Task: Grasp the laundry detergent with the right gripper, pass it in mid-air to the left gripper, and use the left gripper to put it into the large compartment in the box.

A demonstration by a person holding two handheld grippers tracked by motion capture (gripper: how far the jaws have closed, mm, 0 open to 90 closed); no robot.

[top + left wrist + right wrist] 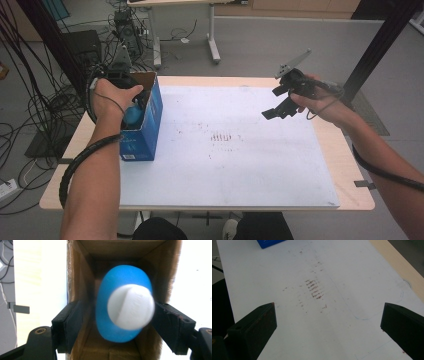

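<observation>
bottle (125,305): blue, white cap facing me, standing inside the open box (145,120), long axis straight up toward my left gripper (117,327) | left jaws apart either side of cap, not pressing | right gripper (280,102) wide open, well apart over the mat (240,150)

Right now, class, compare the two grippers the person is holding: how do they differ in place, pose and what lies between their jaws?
1. The left gripper reaches down into the open blue box; the right gripper hangs in the air above the white mat.
2. The left gripper's jaws flank a blue bottle with a white cap; the right gripper's jaws have nothing between them.
3. The right gripper's jaws stand wider apart.

Both are black, two-jawed and hand-held.
</observation>
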